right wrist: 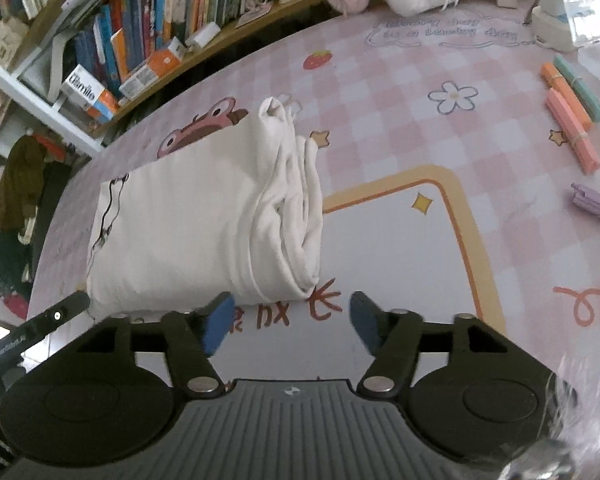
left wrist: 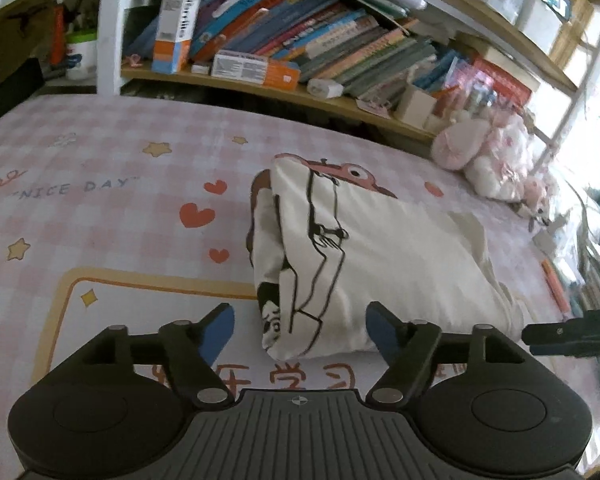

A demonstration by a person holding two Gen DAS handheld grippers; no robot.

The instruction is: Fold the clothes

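A white garment with black line print [left wrist: 364, 256] lies folded into a thick bundle on the pink checked table cover [left wrist: 100, 208]. My left gripper [left wrist: 300, 326] is open, just in front of the bundle's near left corner, which lies between its blue fingertips [left wrist: 220, 326]. In the right wrist view the same garment [right wrist: 204, 224] shows its stacked folded edges on the right side. My right gripper [right wrist: 290, 320] is open and empty at the bundle's near right corner, not touching it. The other gripper's black tip [right wrist: 64, 312] shows at left.
A bookshelf [left wrist: 300, 40] full of books runs along the table's far edge. Pink and white plush toys [left wrist: 488, 156] sit at the far right. Bundles of coloured sticks [right wrist: 572, 120] and a purple bundle [right wrist: 596, 204] lie right of the garment.
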